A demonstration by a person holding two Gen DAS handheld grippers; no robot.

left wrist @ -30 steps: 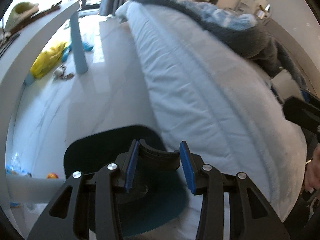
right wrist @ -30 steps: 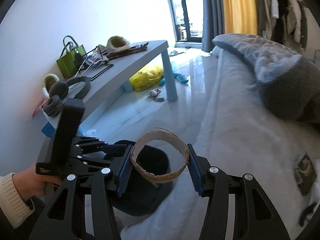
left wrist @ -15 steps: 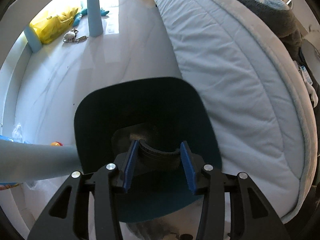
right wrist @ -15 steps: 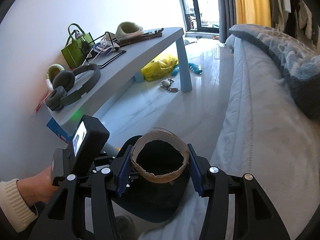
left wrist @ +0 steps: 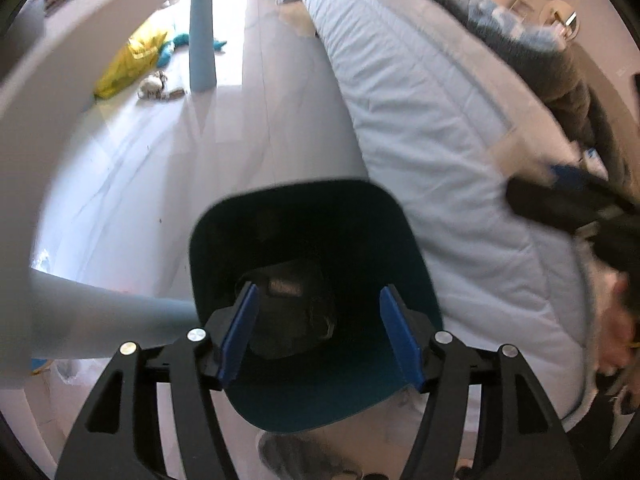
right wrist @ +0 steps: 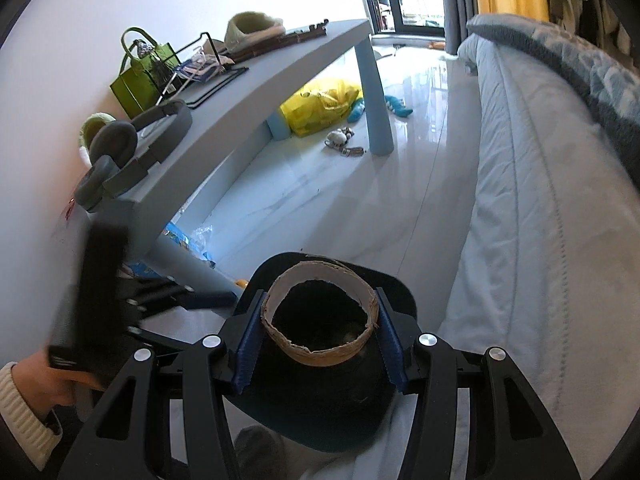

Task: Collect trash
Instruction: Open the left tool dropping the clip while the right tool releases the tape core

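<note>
Right gripper clamps cardboard ring by its sides: light, crushable. Left gripper apart, empty. Bin at 12 o'clock.

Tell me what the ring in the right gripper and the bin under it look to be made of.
Ring: probably cardboard, matte brown, with a frayed, ragged rim and thin wall, like a spent tape core.
Bin: likely moulded plastic, dark teal, smooth with a soft sheen and rounded corners; blur leaves the finish uncertain.
The right gripper is shut on the ring above the bin.
</note>
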